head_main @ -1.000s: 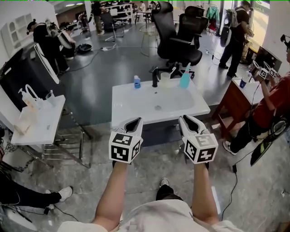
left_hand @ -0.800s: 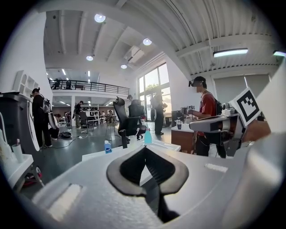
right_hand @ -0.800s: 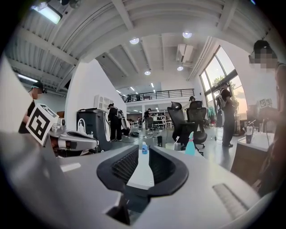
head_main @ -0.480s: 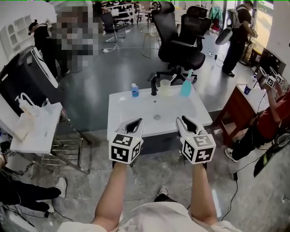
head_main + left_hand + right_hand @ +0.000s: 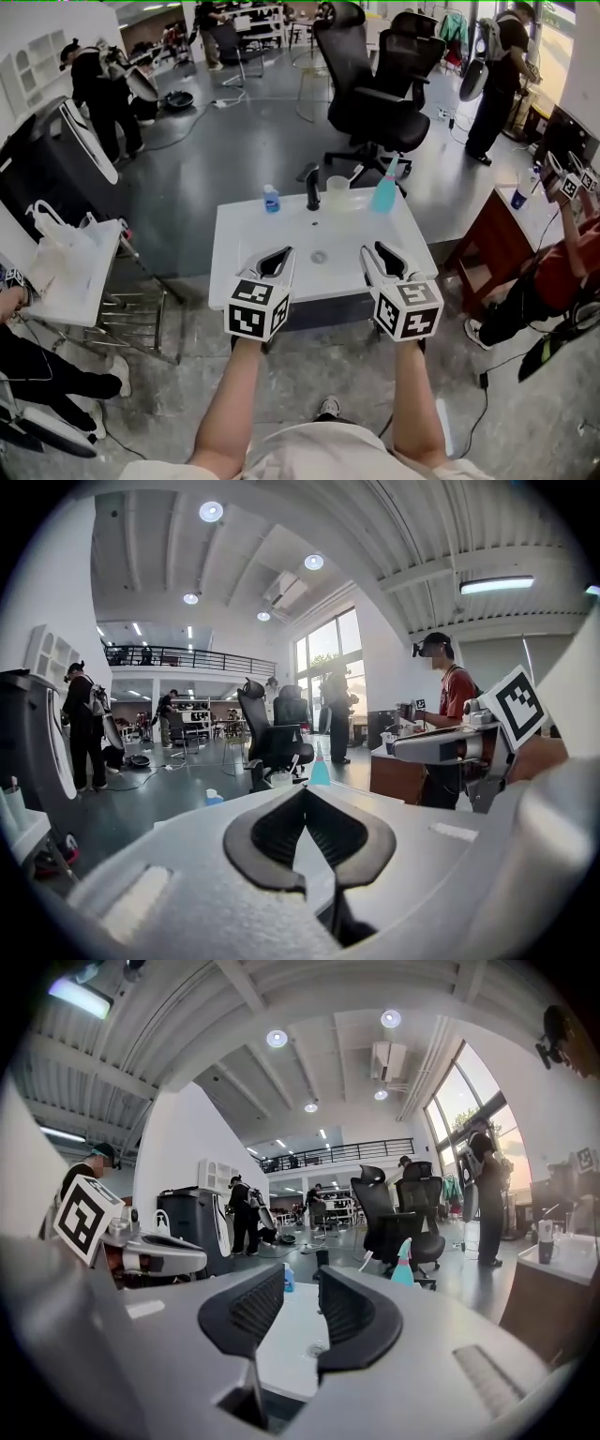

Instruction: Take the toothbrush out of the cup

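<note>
Glossy rect. sink [image 5: 253, 246] w/ clear cup [image 5: 338, 186]

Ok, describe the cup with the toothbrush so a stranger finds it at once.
Find the white sink mid-floor. On its far edge, the cup stands between the black faucet and the teal spray bottle. It alone is clear, with a white toothbrush leaning out.

Grey polished floor [image 5: 234, 159]; black office chairs [image 5: 375, 94] behind white sink counter [image 5: 244, 253]; tall windows [image 5: 323, 653]; round ceiling lights [image 5: 211, 511].
</note>
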A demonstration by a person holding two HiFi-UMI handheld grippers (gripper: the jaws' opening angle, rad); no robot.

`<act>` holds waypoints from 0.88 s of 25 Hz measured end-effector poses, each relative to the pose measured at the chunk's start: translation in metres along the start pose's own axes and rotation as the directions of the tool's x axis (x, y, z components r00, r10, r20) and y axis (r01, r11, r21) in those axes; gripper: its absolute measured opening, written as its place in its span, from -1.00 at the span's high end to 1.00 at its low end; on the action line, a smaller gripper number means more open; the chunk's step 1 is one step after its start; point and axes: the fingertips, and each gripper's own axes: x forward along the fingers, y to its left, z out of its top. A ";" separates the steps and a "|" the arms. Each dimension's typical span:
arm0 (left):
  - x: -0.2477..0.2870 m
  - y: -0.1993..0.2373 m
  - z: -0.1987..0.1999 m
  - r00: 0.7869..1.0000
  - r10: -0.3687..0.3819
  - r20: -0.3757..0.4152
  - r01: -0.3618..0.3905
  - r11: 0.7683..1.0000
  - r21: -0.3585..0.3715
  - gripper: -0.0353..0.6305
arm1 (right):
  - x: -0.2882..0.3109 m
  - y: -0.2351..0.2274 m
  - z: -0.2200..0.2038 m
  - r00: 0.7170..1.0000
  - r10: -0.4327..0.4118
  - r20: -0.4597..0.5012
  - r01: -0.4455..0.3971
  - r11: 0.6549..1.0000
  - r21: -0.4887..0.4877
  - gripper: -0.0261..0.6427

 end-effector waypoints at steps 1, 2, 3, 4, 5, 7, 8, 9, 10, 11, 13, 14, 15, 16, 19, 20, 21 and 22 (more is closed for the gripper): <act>0.006 0.001 0.000 1.000 0.004 -0.003 -0.004 1.000 -0.001 0.89 | 0.004 -0.005 0.000 1.000 0.003 0.000 -0.003 1.000 0.002 0.56; 0.011 0.002 0.000 1.000 0.008 -0.007 -0.008 1.000 -0.001 0.89 | 0.008 -0.011 0.000 1.000 0.007 -0.001 -0.007 1.000 0.004 0.56; 0.017 0.003 0.000 1.000 0.012 -0.011 -0.012 1.000 -0.002 0.89 | 0.012 -0.016 -0.001 1.000 0.011 -0.002 -0.011 1.000 0.006 0.56; 0.023 0.004 0.000 1.000 0.018 -0.015 -0.018 1.000 -0.004 0.89 | 0.017 -0.020 -0.002 1.000 0.016 -0.005 -0.016 1.000 0.007 0.55; 0.028 0.005 -0.001 1.000 0.023 -0.018 -0.023 1.000 -0.005 0.89 | 0.021 -0.025 -0.003 1.000 0.022 -0.007 -0.022 1.000 0.009 0.54; 0.038 0.006 -0.001 0.999 0.033 -0.024 -0.033 0.999 -0.008 0.89 | 0.029 -0.033 -0.005 0.999 0.035 -0.011 -0.035 0.999 0.013 0.53; 0.042 0.007 -0.001 0.999 0.039 -0.027 -0.039 0.999 -0.009 0.89 | 0.033 -0.037 -0.005 0.999 0.042 -0.011 -0.042 0.999 0.016 0.51; 0.046 0.008 -0.001 0.999 0.045 -0.029 -0.045 0.999 -0.008 0.89 | 0.037 -0.040 -0.005 0.999 0.049 -0.012 -0.048 0.999 0.019 0.51; 0.050 0.009 -0.001 0.998 0.051 -0.031 -0.052 0.999 -0.008 0.89 | 0.041 -0.044 -0.005 0.998 0.056 -0.013 -0.055 0.998 0.021 0.50; 0.053 0.010 0.000 0.998 0.058 -0.032 -0.059 0.998 -0.009 0.89 | 0.045 -0.047 -0.005 0.998 0.064 -0.014 -0.063 0.998 0.023 0.50; 0.058 0.013 0.000 0.997 0.073 -0.035 -0.074 0.997 -0.012 0.89 | 0.052 -0.050 -0.005 0.997 0.079 -0.017 -0.079 0.997 0.024 0.48; 0.060 0.015 -0.001 0.996 0.081 -0.036 -0.082 0.997 -0.014 0.89 | 0.056 -0.052 -0.006 0.996 0.086 -0.018 -0.086 0.996 0.024 0.47; 0.061 0.017 -0.002 0.995 0.089 -0.036 -0.090 0.996 -0.017 0.89 | 0.059 -0.054 -0.007 0.996 0.092 -0.019 -0.091 0.995 0.025 0.47; 0.062 0.019 -0.003 0.995 0.096 -0.036 -0.097 0.995 -0.019 0.89 | 0.062 -0.056 -0.007 0.995 0.096 -0.019 -0.096 0.995 0.027 0.46; 0.064 0.023 -0.006 0.993 0.112 -0.044 -0.113 0.993 -0.026 0.89 | 0.069 -0.059 -0.008 0.994 0.105 -0.023 -0.105 0.994 0.031 0.44; 0.065 0.024 -0.008 0.992 0.117 -0.046 -0.118 0.993 -0.029 0.89 | 0.071 -0.060 -0.009 0.994 0.109 -0.025 -0.108 0.994 0.030 0.44; 0.066 0.025 -0.008 0.992 0.120 -0.048 -0.122 0.992 -0.030 0.89 | 0.073 -0.060 -0.009 0.993 0.113 -0.026 -0.112 0.993 0.030 0.44; 0.068 0.026 -0.008 0.991 0.122 -0.047 -0.124 0.992 -0.030 0.89 | 0.075 -0.061 -0.009 0.993 0.115 -0.026 -0.114 0.993 0.030 0.44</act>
